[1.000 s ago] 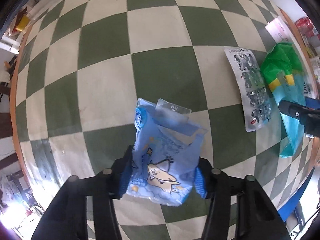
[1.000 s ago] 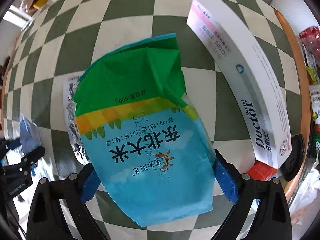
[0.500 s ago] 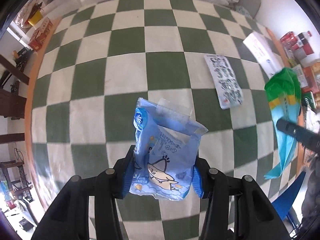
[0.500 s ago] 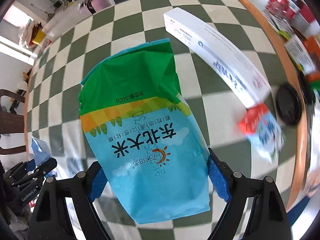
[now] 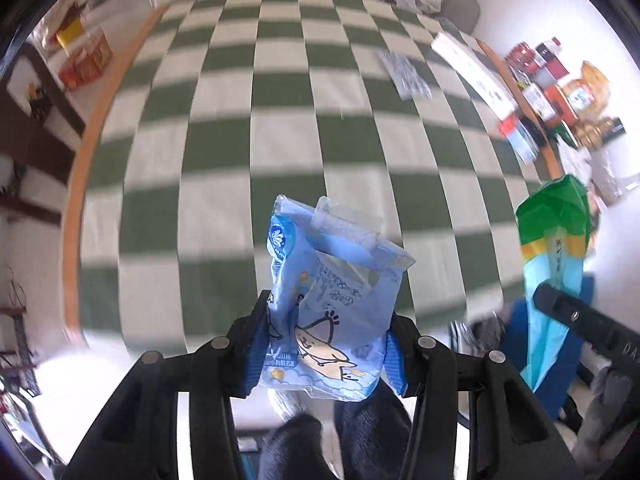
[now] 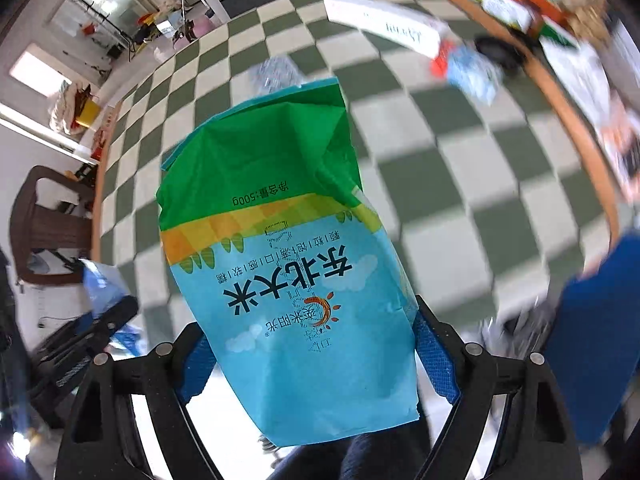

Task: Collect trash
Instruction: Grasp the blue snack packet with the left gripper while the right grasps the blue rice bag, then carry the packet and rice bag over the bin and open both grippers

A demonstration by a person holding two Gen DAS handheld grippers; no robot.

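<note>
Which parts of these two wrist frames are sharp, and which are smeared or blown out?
Left wrist: blue wipes packet and left tongs sharp; checkered tablecloth motion-smeared; floor at the lower left overexposed. Right wrist: rice bag print crisp; white box and table edge streaked; fisheye bends the checks.

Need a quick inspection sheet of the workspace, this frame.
Surface: round table, green-white checked cloth, wooden rim.
Job's things: blue pouch and rice bag, both lifted off the table.
Clutter: white box, foil pack, small packet on the table; groceries beyond its edge.
Grippers: left gripper shut on blue pouch; right gripper shut on rice bag.
Cables: nothing seen.
Surroundings: chair, blue bin.
</note>
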